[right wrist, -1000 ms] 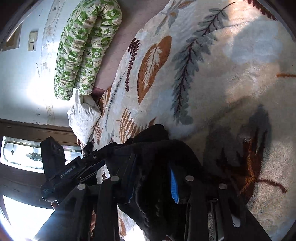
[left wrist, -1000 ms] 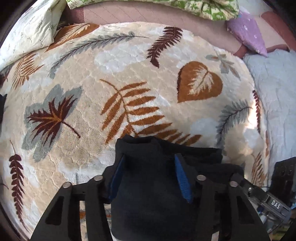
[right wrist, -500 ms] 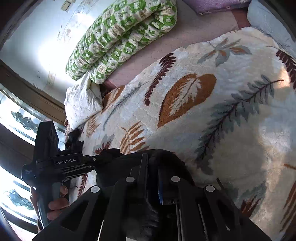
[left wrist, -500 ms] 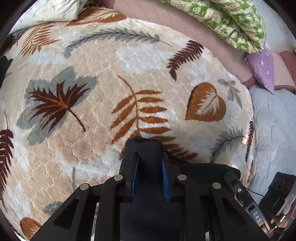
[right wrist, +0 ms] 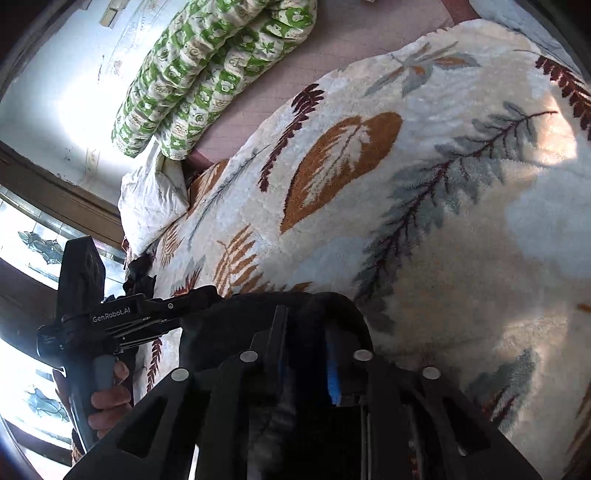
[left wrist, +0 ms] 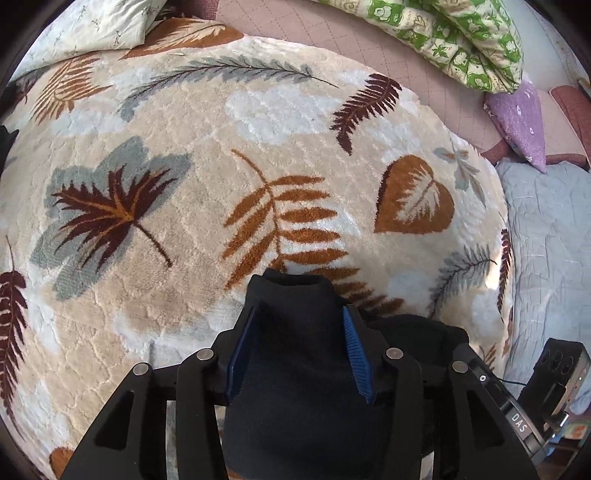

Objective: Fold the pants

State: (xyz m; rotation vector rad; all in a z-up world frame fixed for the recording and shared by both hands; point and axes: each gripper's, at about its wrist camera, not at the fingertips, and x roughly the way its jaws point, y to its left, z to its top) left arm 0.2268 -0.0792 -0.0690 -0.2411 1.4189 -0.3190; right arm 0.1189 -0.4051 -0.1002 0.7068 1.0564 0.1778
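Left wrist view looks down on a cream fleece blanket point(left wrist: 192, 295) printed with brown, rust and grey leaves, which covers most of the bed. Behind it runs a strip of pink quilted bedding point(left wrist: 436, 88). A green-and-white patterned quilt point(left wrist: 458, 40) is rolled up at the far edge, and the right wrist view shows it doubled into 2 long rolls point(right wrist: 207, 74). A white pillow point(left wrist: 92, 26) lies at the far left corner, a pale blue cover point(left wrist: 546, 236) lies along the right side, and a small purple cushion point(left wrist: 521, 122) sits between the quilt and that cover.

The dark pants point(left wrist: 295, 376) are bunched at the near edge of the blanket, between the 2 tools. The left gripper point(left wrist: 299, 317) points steeply down, and a thick fold of the dark cloth rises between its blue pads point(left wrist: 355, 350). Its jaws have just been opening and stand partly apart, with the cloth filling the gap and touching both pads. In the right wrist view the right gripper point(right wrist: 306, 332) stands over the same dark bundle point(right wrist: 236, 314). Its jaws have also just been opening, to a narrower gap, and dark cloth sits between the pads. Whether either tool presses the cloth firmly I cannot tell. A hand point(right wrist: 107, 391) grips the handle of the left tool at the lower left.
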